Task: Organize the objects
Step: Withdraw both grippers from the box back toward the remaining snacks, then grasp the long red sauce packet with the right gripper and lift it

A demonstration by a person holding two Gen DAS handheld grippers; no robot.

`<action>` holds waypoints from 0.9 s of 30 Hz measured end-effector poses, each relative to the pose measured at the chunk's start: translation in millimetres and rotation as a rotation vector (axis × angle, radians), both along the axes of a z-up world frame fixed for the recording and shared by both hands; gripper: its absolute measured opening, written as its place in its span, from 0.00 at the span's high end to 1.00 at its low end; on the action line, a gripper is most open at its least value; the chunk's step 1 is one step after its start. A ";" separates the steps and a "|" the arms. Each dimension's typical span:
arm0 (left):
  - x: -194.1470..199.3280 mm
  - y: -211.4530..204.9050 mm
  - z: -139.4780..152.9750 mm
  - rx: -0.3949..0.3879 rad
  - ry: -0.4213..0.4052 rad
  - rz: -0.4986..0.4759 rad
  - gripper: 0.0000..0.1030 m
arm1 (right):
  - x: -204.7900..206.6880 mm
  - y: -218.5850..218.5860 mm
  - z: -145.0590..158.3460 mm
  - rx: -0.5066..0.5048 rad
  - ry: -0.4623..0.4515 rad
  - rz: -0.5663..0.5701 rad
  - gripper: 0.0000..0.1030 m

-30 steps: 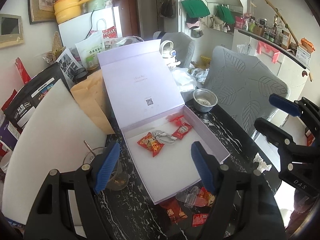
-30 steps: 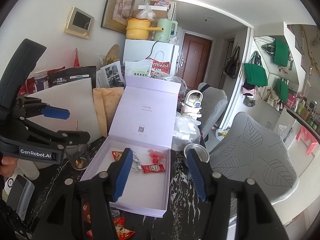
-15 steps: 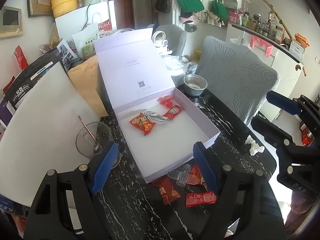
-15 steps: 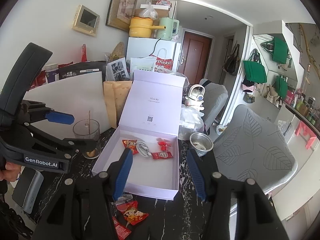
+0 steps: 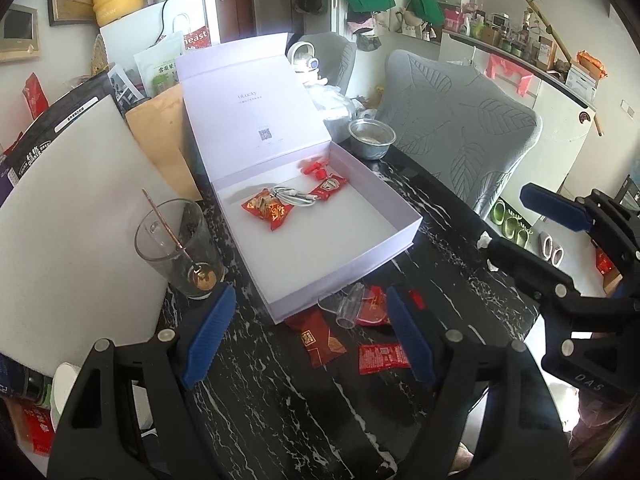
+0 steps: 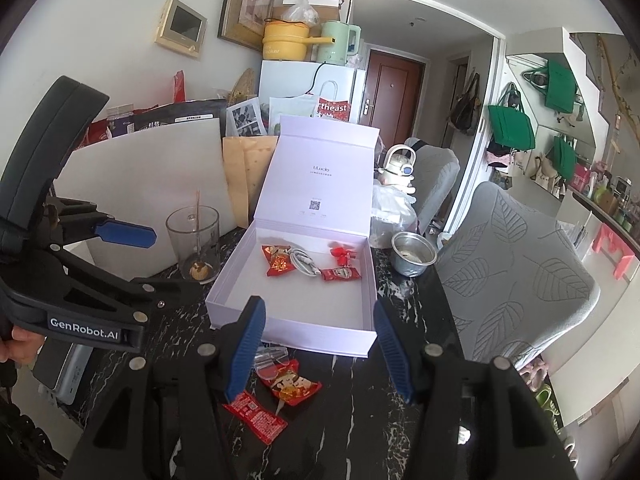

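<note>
- Both grippers are released and hold nothing: the left gripper (image 5: 308,340) and the right gripper (image 6: 320,348) hang above the counter (image 5: 280,408) with their fingers wide apart.
- The box (image 5: 396,220) stands open on the counter, its lid leaning back. Inside lie a snack packet (image 5: 268,212), a white cable (image 5: 294,198), a ketchup sachet (image 5: 328,190) and a small red piece at the back.
- Still outside, just in front of the box wall, are a dark red packet (image 5: 320,338), a red sachet (image 5: 382,358) and a clear plastic piece (image 5: 352,306) lying on another red packet.
- Risk 1: the packets are flat and glossy. I think the fingers can slide over them or pinch only an edge, so one may drop before it reaches the box.
- Risk 2: the clear piece touches the packet under it, so a grasp can lift both or push one away.
- Risk 3: the glass (image 5: 180,248) with a spoon stands just beside the box on the left. A wide swing of the left gripper may tip it.
- Risk 4: the 2 grippers aim at the same small group and may collide.
</note>
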State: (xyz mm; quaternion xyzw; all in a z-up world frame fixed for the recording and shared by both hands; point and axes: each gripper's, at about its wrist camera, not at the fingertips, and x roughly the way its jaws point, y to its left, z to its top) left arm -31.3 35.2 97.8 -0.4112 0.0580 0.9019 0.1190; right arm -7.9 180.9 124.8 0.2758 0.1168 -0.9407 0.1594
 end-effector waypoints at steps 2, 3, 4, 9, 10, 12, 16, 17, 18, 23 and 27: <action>2.6 0.6 -3.8 -0.001 -0.007 -0.004 0.25 | 1.4 0.1 -5.1 -0.005 -0.012 0.002 0.45; 3.5 1.0 -6.2 -0.002 -0.012 -0.006 0.25 | 2.7 0.0 -8.1 -0.008 -0.017 0.004 0.45; 4.5 1.0 -8.7 -0.002 -0.016 -0.008 0.25 | 3.6 -0.4 -11.2 -0.009 -0.024 0.006 0.45; 6.3 0.7 -24.6 -0.002 -0.048 -0.005 0.25 | 6.8 -1.0 -30.9 -0.006 -0.058 -0.005 0.45; 6.4 0.2 -27.6 0.000 -0.054 -0.005 0.25 | 7.2 -0.4 -35.0 -0.008 -0.066 -0.004 0.45; 5.5 0.1 -36.0 0.008 -0.075 -0.005 0.25 | 7.3 -0.1 -42.5 -0.010 -0.080 0.002 0.45; 3.9 1.4 -52.3 0.021 -0.113 -0.008 0.25 | 7.5 -0.7 -54.8 -0.002 -0.094 0.007 0.45; 2.8 2.1 -57.3 0.020 -0.125 -0.009 0.25 | 7.6 -0.4 -57.3 -0.002 -0.096 0.007 0.45; 1.8 2.6 -61.3 0.018 -0.134 -0.009 0.25 | 7.2 0.5 -60.8 -0.004 -0.101 0.007 0.45; -1.3 2.8 -78.4 0.027 -0.170 -0.009 0.25 | 2.3 0.7 -78.3 -0.014 -0.143 0.024 0.45; -3.2 3.1 -92.8 0.026 -0.194 -0.003 0.25 | -1.4 -1.3 -95.7 -0.006 -0.180 0.044 0.45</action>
